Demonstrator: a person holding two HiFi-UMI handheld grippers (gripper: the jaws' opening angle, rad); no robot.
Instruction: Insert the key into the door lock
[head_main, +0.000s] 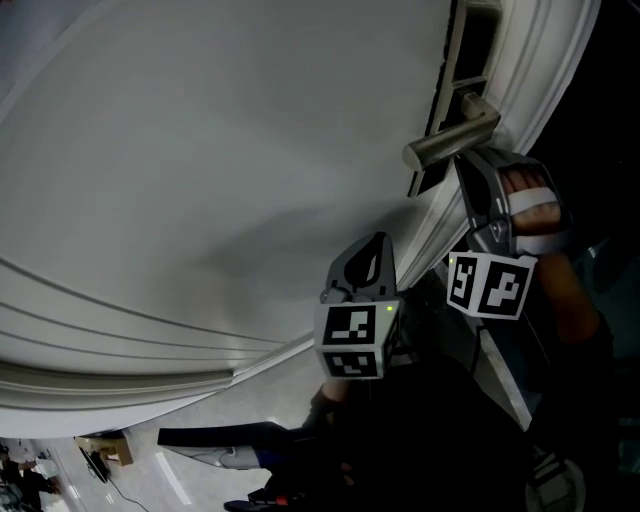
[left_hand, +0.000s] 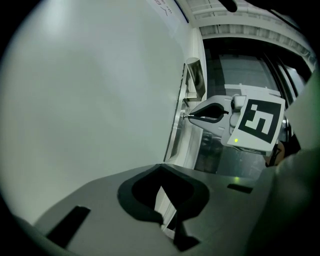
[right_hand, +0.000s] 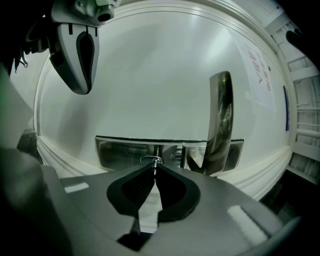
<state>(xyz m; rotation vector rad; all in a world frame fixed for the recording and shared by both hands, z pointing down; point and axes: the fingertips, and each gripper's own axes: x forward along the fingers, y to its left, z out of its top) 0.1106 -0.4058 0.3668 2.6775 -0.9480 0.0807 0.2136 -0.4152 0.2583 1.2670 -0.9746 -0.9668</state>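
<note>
brushed steel is what the eye goes to: the lock plate (right_hand: 125, 152) on the white door (head_main: 200, 150), with the lever handle (right_hand: 220, 120) jutting from it. the right gripper (right_hand: 155, 172) has its jaws pinched together on the key (right_hand: 155, 169), holding only the thin flat of it. the key's tip sits right at the mouth of the small oval keyhole (right_hand: 150, 160). from where i stand i can't say whether it has gone in at all. the left gripper (left_hand: 161, 170) hangs lower down, well apart from the lock, jaws closed on nothing.

what worries me is the grip. there is so little metal between those jaws that, if the blade is a touch off the slot's line, a push would likely turn the key in the pinch rather than seat it. it could then skid across the plate or drop out. a tilt of the hand would do the same, jamming the tip against the rim of the hole. the handle is just beside the gripper's body too, so a sideways correction could knock against it. and the other gripper is not placed to catch or steady anything.
</note>
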